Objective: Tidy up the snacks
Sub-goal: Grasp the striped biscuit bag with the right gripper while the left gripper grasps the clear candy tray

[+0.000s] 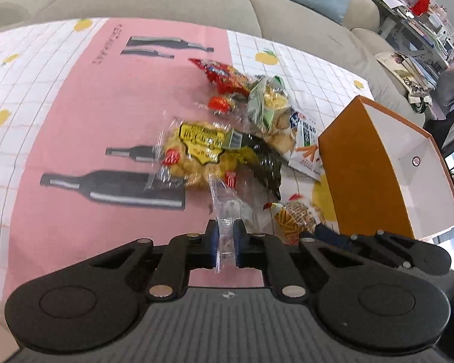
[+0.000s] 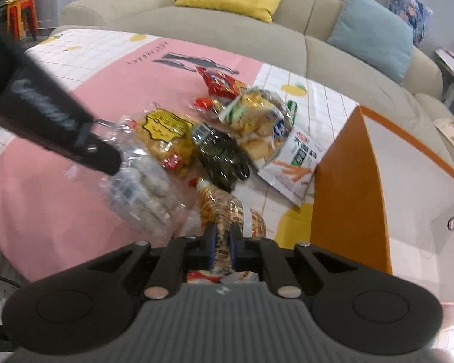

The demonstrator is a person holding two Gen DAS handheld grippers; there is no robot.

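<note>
A pile of snack packets is seen on a pink tablecloth (image 1: 84, 115) printed with bottles, beside an orange box (image 1: 366, 169) whose white inside is open to view. In the left wrist view, the left gripper (image 1: 226, 239) is clamped on the edge of a clear plastic packet (image 1: 227, 208), the thin film pinched flat between its blue-padded fingers (image 1: 214, 236). In the right wrist view, the same clear packet (image 2: 145, 190), filled with pale round pieces, is shown hanging under the left gripper's black body (image 2: 75, 133), just clear of the cloth and close to the pile.

The right gripper (image 2: 223, 239) is closed on a packet of golden stick snacks (image 2: 224, 208), its wrapper squeezed between the fingers (image 2: 212, 239) near the front wall of the box. Behind it, a yellow-labelled packet of puffs (image 2: 166, 133), a dark green packet (image 2: 224, 157), a white packet with orange sticks pictured (image 2: 290, 166) and a red packet (image 2: 221, 83) are left lying together. The white packet is touching the box's near corner. A beige sofa (image 2: 227, 36) with yellow and blue cushions is visible behind the table.
</note>
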